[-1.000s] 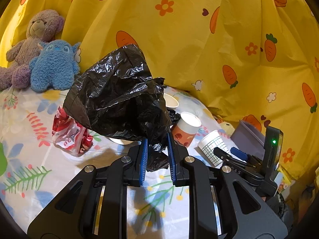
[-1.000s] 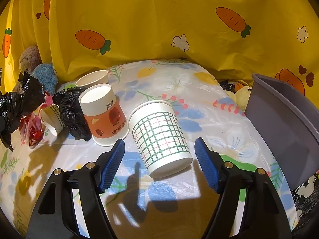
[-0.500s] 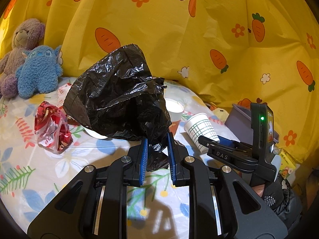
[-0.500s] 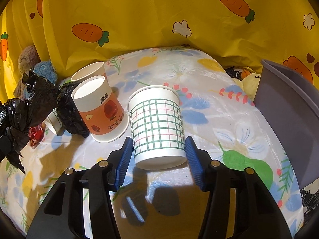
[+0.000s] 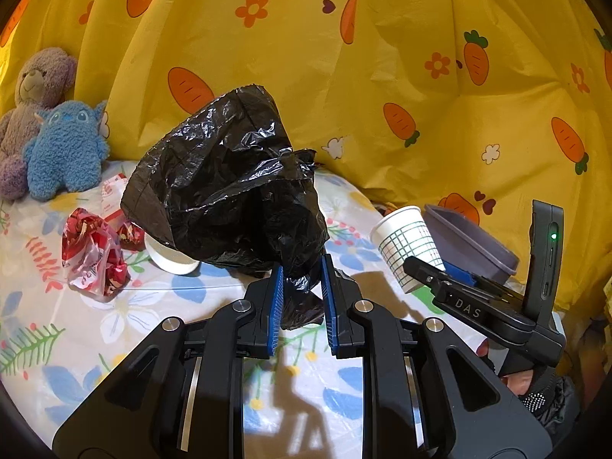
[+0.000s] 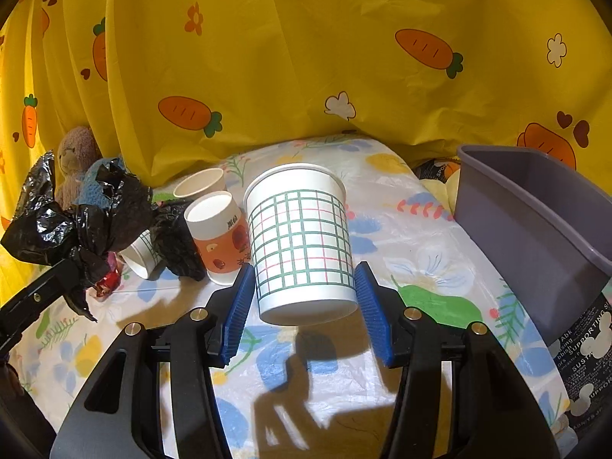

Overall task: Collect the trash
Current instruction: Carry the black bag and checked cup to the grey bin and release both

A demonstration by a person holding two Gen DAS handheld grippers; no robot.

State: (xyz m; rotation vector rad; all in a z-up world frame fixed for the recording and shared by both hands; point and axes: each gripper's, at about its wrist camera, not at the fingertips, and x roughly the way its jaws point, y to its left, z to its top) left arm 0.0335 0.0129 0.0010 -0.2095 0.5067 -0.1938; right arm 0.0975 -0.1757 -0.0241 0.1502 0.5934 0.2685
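My left gripper (image 5: 300,267) is shut on the bunched neck of a black trash bag (image 5: 229,183), which bulges above the floral tablecloth (image 5: 126,313). In the right wrist view that bag (image 6: 88,222) hangs at the far left. My right gripper (image 6: 304,279) is shut on a white paper cup with a green and red check (image 6: 302,237). The cup is held upright, tipped slightly, clear of the cloth with its shadow below. The left wrist view shows the same checked cup (image 5: 407,246) at the right, in the other gripper's fingers.
An orange printed cup (image 6: 225,241), a plain cup (image 6: 199,183), a tipped checked cup (image 6: 141,252) and crumpled black plastic (image 6: 176,244) cluster at the left. A red wrapper (image 5: 91,256) lies nearby. A grey bin (image 6: 535,222) stands right. Plush toys (image 5: 65,149) sit against the yellow curtain.
My right gripper closed its jaws onto the checked cup and raised it off the cloth. My left gripper carried the black bag toward the right, nearer the cup.
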